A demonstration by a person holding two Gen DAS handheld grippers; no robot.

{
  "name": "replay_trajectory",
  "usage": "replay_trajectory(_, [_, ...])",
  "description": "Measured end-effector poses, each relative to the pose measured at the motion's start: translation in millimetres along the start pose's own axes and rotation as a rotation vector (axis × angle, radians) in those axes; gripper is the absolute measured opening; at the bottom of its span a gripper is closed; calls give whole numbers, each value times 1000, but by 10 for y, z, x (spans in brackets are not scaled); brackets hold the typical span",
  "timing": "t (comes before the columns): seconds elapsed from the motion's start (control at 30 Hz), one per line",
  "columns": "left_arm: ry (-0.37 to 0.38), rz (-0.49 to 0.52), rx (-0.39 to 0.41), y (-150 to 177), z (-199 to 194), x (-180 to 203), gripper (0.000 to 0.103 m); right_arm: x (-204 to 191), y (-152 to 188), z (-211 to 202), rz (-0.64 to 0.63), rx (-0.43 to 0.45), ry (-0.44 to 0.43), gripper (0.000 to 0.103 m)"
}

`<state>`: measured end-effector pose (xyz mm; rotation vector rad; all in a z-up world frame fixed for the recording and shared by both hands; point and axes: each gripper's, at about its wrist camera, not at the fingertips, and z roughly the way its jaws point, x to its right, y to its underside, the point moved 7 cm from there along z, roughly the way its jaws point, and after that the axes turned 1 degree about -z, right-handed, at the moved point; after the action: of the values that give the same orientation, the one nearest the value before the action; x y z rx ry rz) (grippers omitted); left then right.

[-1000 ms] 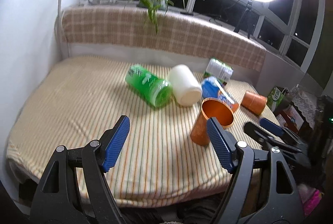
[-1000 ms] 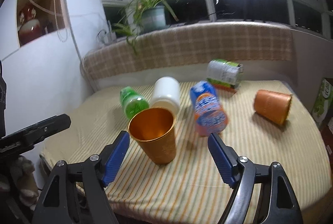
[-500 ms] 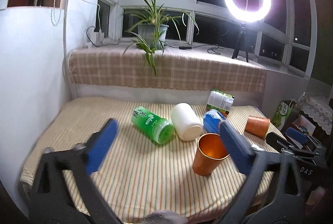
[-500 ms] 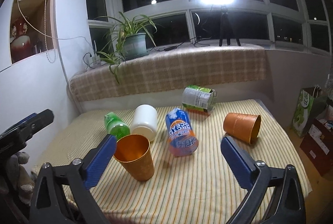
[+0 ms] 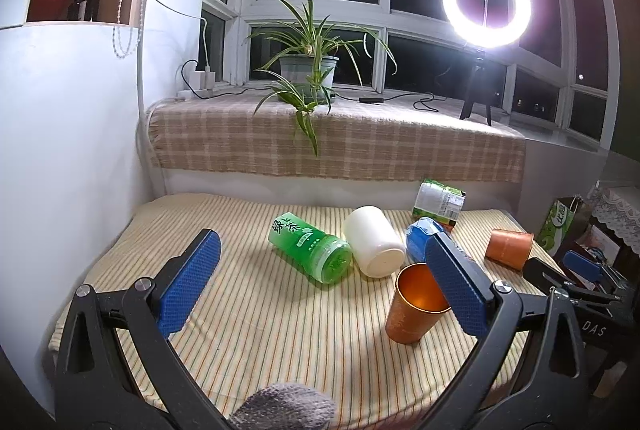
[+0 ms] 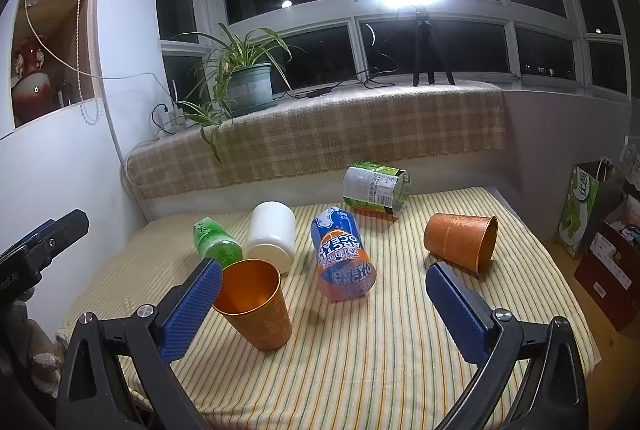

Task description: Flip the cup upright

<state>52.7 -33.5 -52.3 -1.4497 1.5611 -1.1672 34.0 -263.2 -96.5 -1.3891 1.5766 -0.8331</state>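
Note:
An orange metal cup [image 5: 414, 304] stands upright, mouth up, near the front of the striped table; it also shows in the right wrist view [image 6: 256, 304]. A second orange cup [image 5: 510, 248] lies on its side at the right, also in the right wrist view [image 6: 462, 243]. My left gripper [image 5: 320, 282] is open and empty, held back above the table's front edge. My right gripper [image 6: 324, 304] is open and empty, also held back; its left finger overlaps the upright cup in the image.
A green bottle [image 5: 310, 250], a white jar [image 5: 374, 246], a blue and orange can [image 6: 342, 258] and a green-labelled can [image 6: 376, 188] lie on their sides mid-table. A plaid-covered ledge [image 5: 336, 138] with a potted plant [image 5: 308, 70] and a ring light [image 5: 486, 10] stands behind.
Both grippers have pulled back and risen away from the upright orange cup, so more of the room shows. The cup stays standing where it was.

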Motion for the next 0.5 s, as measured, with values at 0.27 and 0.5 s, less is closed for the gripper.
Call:
replay_trajectory(0.27, [-1,-2,1,-10,15,-7,103,-6,2,17,-1,-3,0,103])
replay_trajectory(0.5, [-9,-12,1,-5,19,-35,103,-4,38,61,0,-17,1,103])
